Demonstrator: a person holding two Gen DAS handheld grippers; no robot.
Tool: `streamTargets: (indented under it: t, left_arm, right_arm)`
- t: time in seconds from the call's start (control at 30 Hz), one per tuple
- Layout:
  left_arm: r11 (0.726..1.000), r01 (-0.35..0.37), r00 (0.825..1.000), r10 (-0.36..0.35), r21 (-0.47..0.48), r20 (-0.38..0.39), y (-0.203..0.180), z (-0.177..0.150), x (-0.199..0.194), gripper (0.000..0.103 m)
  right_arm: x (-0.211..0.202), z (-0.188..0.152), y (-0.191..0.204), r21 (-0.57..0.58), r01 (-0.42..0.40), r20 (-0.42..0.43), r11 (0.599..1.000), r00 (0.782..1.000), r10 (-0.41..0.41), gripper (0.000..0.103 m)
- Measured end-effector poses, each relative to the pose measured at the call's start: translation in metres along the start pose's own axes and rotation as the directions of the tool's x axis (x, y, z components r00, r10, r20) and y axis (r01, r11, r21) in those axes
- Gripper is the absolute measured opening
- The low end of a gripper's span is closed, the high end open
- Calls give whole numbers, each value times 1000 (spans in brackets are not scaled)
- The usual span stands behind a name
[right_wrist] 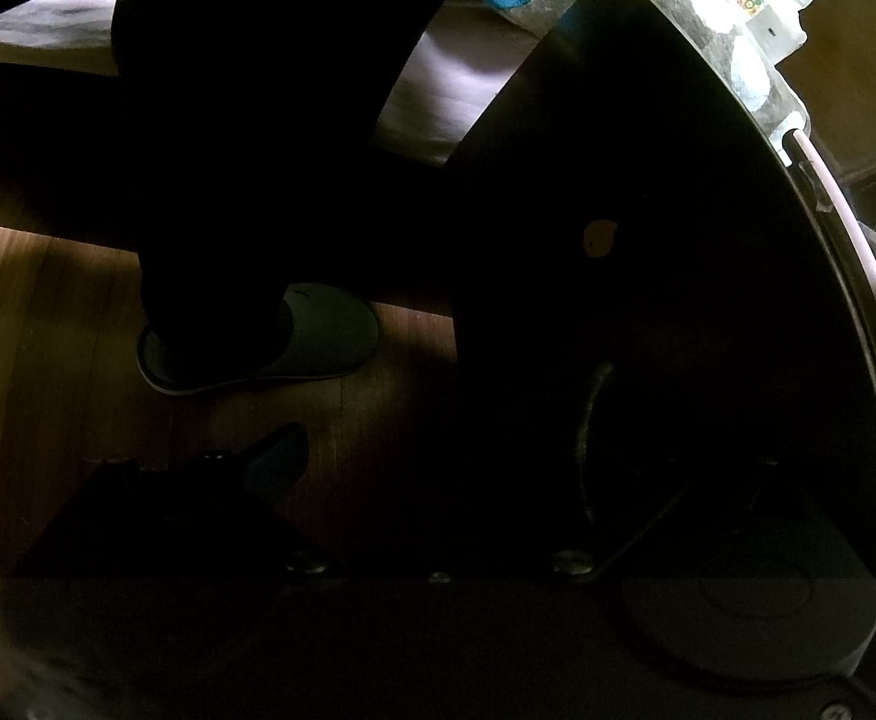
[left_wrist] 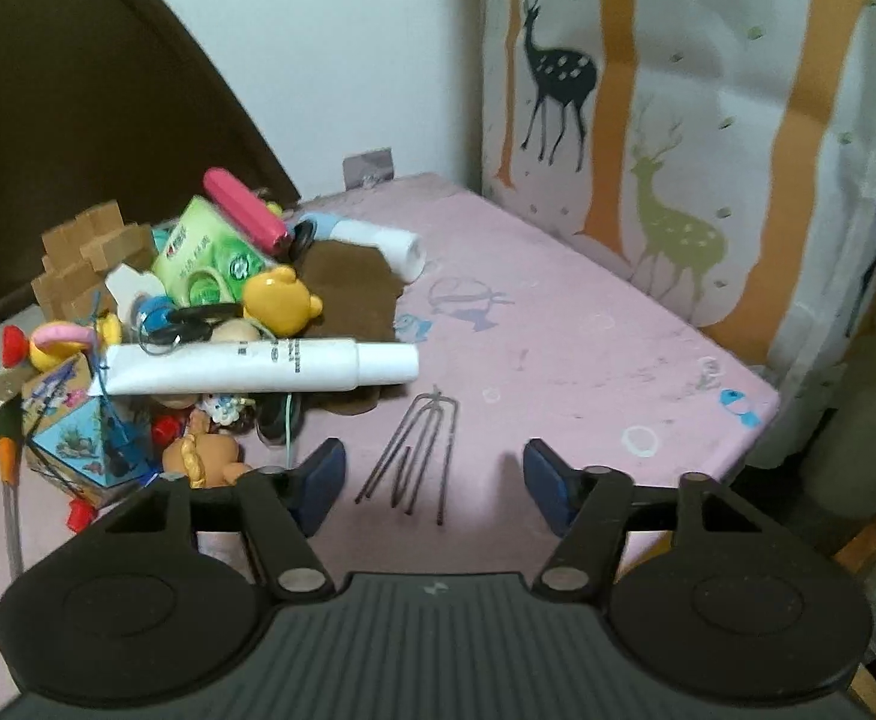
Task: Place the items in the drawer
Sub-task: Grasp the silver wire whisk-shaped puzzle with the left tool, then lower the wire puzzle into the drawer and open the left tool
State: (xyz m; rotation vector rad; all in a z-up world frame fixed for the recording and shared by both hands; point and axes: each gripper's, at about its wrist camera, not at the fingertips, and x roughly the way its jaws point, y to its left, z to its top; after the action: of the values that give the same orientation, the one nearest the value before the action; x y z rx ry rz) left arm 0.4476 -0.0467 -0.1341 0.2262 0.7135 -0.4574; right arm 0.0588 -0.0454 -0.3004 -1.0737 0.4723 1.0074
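In the left wrist view my left gripper (left_wrist: 435, 474) is open and empty above a pink tabletop (left_wrist: 588, 324). A dark wire whisk-like piece (left_wrist: 417, 450) lies flat between its fingers. A pile of items sits to the left: a long white tube (left_wrist: 258, 366), a green pack (left_wrist: 210, 252), a pink case (left_wrist: 246, 210), a yellow bear toy (left_wrist: 282, 297), a doll (left_wrist: 210, 450). In the dark right wrist view my right gripper's left finger (right_wrist: 276, 462) shows; the right finger is lost against a dark drawer front (right_wrist: 678, 240) with a curved handle (right_wrist: 591, 420).
A second white tube (left_wrist: 384, 243) and a cardboard piece (left_wrist: 90, 252) lie at the pile's back. A deer-print curtain (left_wrist: 678, 120) hangs right of the table. In the right wrist view a person's leg and grey slipper (right_wrist: 270, 348) stand on the wooden floor.
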Motion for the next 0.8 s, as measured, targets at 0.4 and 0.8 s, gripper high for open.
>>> streamTargets:
  t: [0.4, 0.8]
  left_arm:
    - [999, -28, 999, 27, -30, -21, 6, -9, -8, 27]
    - [998, -18, 999, 16, -58, -31, -19, -44, -82, 27]
  right_arm:
    - [-1, 0, -1, -3, -3, 3, 1000, 1000, 3, 99]
    - [-2, 0, -3, -9, -6, -1, 1000, 1000, 6, 99]
